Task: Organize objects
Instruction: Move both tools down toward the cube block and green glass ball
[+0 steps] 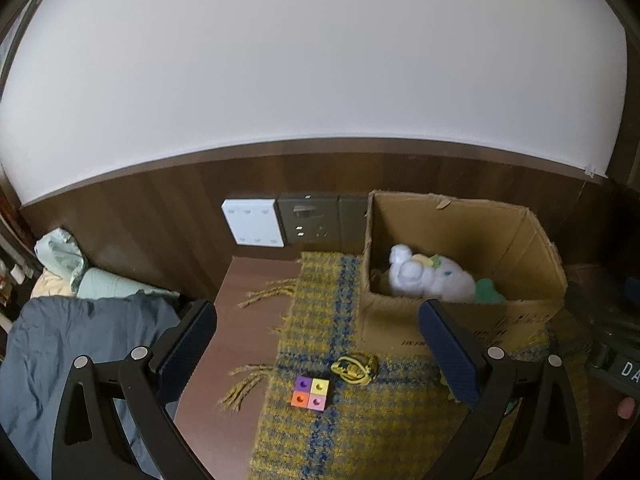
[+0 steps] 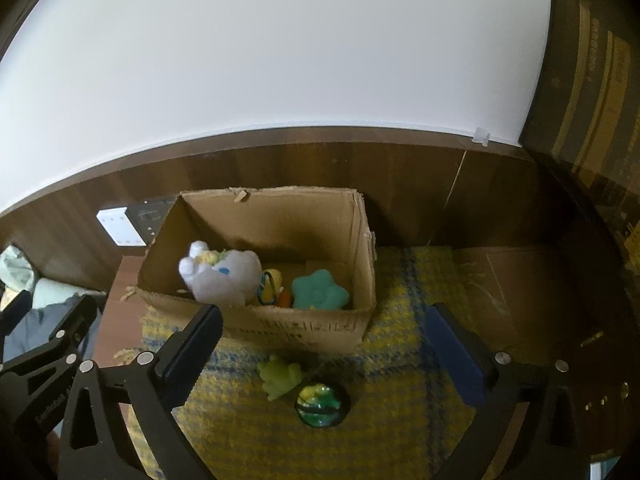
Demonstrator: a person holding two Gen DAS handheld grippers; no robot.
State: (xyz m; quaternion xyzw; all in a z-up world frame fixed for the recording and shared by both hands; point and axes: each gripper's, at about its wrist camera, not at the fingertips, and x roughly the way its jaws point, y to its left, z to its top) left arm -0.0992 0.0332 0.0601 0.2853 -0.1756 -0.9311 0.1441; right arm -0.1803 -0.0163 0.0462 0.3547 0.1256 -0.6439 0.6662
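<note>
Left wrist view: our left gripper (image 1: pixel 316 344) has fingers wide apart, holding nothing, hovering above the yellow-and-blue woven plaid cloth (image 1: pixel 360 432) on the tabletop. Loose items here: the four-colour square block of purple, yellow, orange and pink cubes (image 1: pixel 311 393) near the cloth's left edge, and the yellow-and-black knotted cord toy (image 1: pixel 354 367) just beside it, in front of the open brown cardboard box (image 1: pixel 460 320). The white plush toy (image 1: pixel 420 278) already lies inside the box. We judge the block the next pick; come straight down and close across its flat sides. Right wrist view: right gripper (image 2: pixel 324 344) also spread open and empty. The lime-green soft frog-like toy (image 2: pixel 280 376) and green-and-yellow glossy ball (image 2: pixel 320 400) sit on the cloth just in front of the box's front wall, touching or nearly so. The ball will likely roll; grip it at the widest part and lift clear over the box rim.
</note>
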